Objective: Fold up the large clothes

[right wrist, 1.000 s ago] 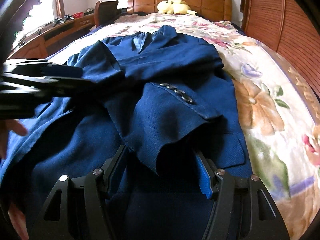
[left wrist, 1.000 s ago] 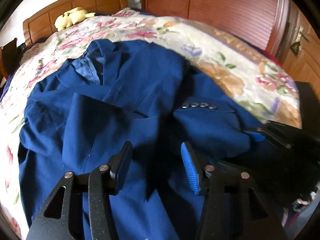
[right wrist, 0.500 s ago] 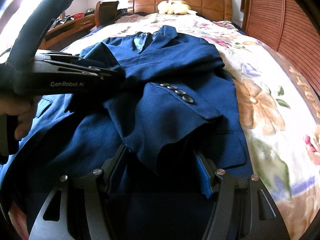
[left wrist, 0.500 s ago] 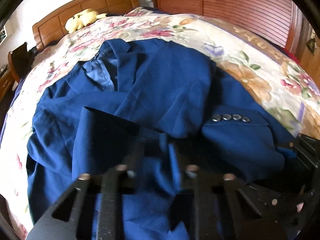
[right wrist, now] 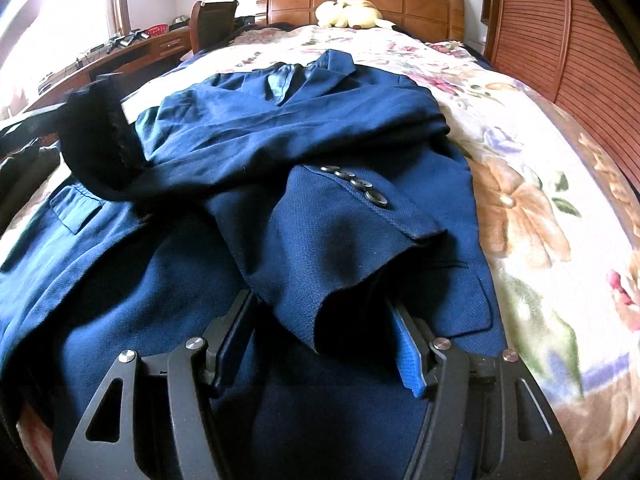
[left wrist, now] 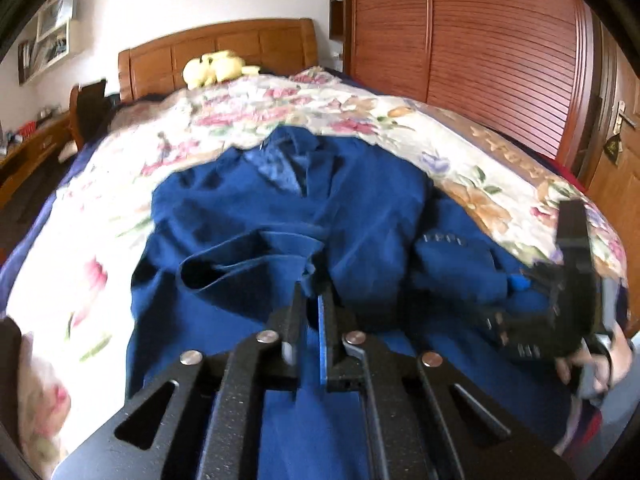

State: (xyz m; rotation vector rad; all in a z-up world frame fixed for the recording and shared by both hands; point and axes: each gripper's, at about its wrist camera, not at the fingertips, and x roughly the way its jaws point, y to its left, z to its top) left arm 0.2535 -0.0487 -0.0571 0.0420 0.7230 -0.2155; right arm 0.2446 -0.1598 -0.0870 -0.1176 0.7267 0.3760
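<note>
blue jacket lies spread on the floral bedspread, filling the centre of both views, collar toward the wooden headboard at top. left claw is pinched tight on a fold of jacket cloth at lower centre. right claw stands wide, the buttoned sleeve cuff lying between its fingers, pads not pressing. yellow plush toy sits at the headboard. louvred wardrobe fills the upper right.

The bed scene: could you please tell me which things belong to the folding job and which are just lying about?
Part of the job:
- blue suit jacket
- left gripper, shut on a jacket fold
- right gripper, open around the buttoned sleeve

Lying about:
- yellow plush toy
- floral bedspread
- desk chair
</note>
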